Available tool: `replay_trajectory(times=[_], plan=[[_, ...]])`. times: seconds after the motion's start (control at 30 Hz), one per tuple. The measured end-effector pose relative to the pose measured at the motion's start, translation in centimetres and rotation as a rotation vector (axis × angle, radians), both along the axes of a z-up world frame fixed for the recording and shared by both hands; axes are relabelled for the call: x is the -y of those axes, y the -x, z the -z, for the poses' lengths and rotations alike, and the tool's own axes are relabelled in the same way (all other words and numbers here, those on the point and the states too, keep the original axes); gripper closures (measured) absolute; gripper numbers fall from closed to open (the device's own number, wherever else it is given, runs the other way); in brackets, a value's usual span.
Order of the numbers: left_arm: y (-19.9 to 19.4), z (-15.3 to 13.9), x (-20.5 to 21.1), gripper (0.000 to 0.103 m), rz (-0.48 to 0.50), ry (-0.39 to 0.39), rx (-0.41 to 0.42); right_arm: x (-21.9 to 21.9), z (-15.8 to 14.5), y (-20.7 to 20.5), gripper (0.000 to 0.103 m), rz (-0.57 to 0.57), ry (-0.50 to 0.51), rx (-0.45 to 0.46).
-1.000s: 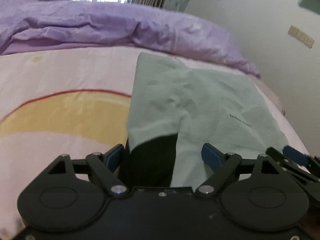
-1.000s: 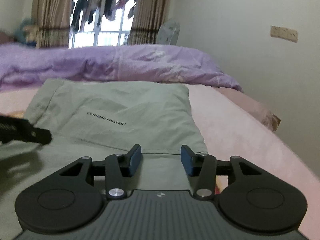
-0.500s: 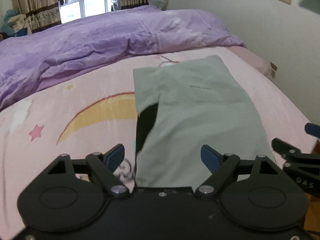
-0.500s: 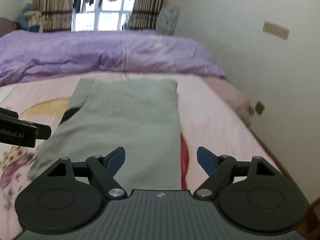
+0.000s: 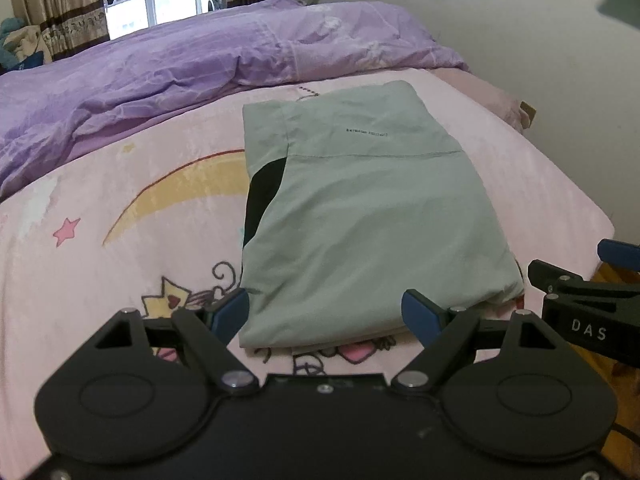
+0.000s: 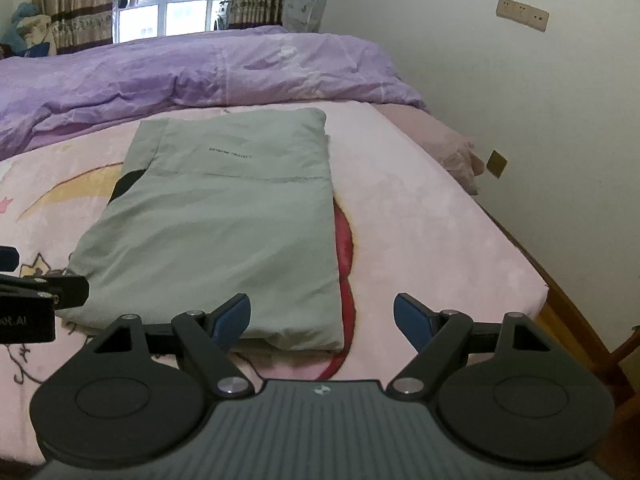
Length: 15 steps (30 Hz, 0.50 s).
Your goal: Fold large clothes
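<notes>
the green garment [image 5: 360, 208] lies folded flat on the pink bed sheet [image 5: 120, 184] — just this side of the purple quilt [image 5: 160, 60]. the left gripper [image 5: 326, 314] and the right gripper [image 6: 322, 316] hang over its near edge, fingers spread wide, holding nothing.

green garment [image 6: 224, 216]: "EXTREME PROTECT" | right hand-held gripper [image 5: 624, 264]: "DAS"

A home bedroom: bed [image 6: 420, 208], purple duvet [image 6: 200, 76], curtained window [image 6: 176, 4]
</notes>
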<state>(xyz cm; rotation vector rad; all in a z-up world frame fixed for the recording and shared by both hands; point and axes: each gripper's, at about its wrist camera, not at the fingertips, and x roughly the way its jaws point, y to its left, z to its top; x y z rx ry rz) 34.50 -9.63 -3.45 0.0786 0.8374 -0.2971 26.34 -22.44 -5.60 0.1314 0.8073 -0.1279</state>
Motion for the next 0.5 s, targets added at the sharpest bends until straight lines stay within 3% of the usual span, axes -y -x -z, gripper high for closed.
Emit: replay_trajectory(times=[0.5], plan=[[0.08, 0.16, -0.55, 0.018, -0.018, 0.004, -0.015, -0.26, -0.01, 0.13, 0.008, -0.003, 0.008, -0.004]])
